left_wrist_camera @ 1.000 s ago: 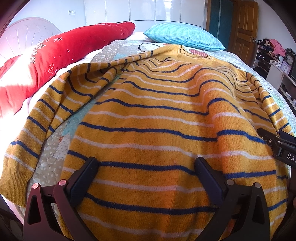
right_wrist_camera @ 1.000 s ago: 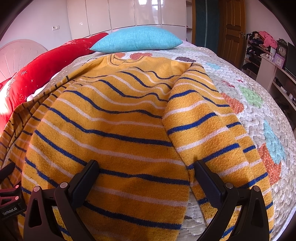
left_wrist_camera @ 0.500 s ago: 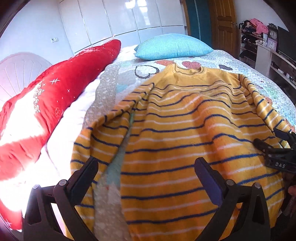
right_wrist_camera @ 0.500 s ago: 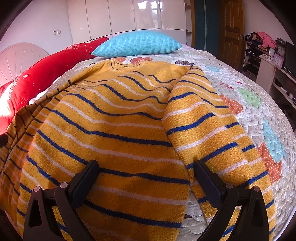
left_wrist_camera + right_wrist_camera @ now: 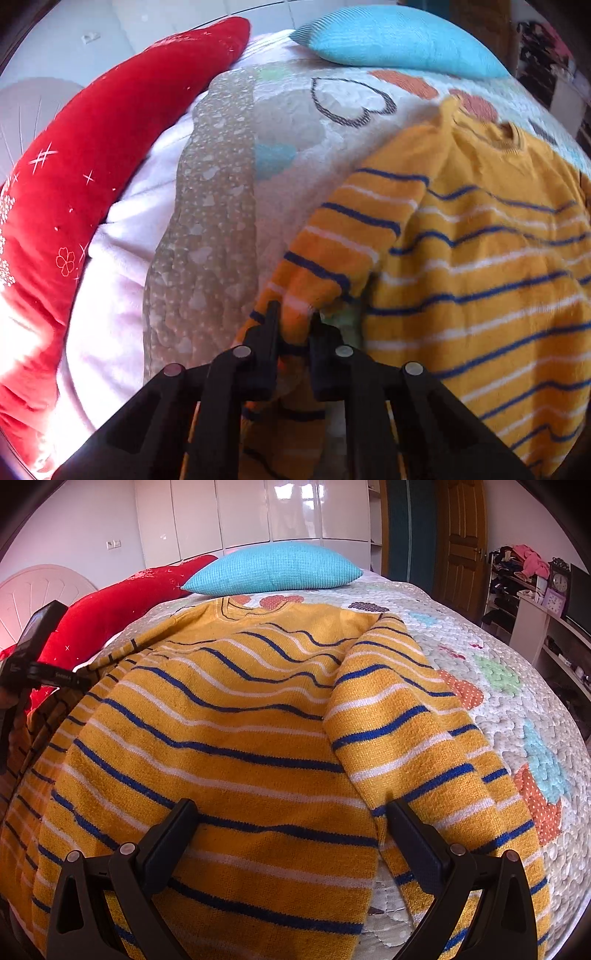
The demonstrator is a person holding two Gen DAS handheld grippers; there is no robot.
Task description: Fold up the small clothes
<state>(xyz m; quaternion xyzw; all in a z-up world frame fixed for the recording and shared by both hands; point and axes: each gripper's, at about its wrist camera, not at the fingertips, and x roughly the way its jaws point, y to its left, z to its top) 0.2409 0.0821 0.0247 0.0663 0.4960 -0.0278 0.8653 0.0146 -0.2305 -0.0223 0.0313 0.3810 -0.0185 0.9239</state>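
A small yellow sweater [image 5: 236, 746] with blue and white stripes lies spread on the bed, neck toward the pillows. It also shows in the left wrist view [image 5: 480, 258]. My left gripper [image 5: 293, 321] is shut on the sweater's left sleeve [image 5: 325, 258], pinching the fabric between its fingers. My right gripper [image 5: 291, 812] is open above the sweater's lower body, empty. The right sleeve [image 5: 413, 738] lies folded alongside the body. The left gripper's body shows at the left edge of the right wrist view [image 5: 33, 657].
A quilted bedspread [image 5: 517, 686] with coloured patches covers the bed. A blue pillow [image 5: 273, 568] and a long red cushion [image 5: 92, 155] lie at the head. Shelves with clutter [image 5: 532, 590] and a wooden door [image 5: 461, 535] stand at the right.
My left gripper has swung left from over the sweater's body to its left sleeve and shut on it. My right gripper has stayed open in place.
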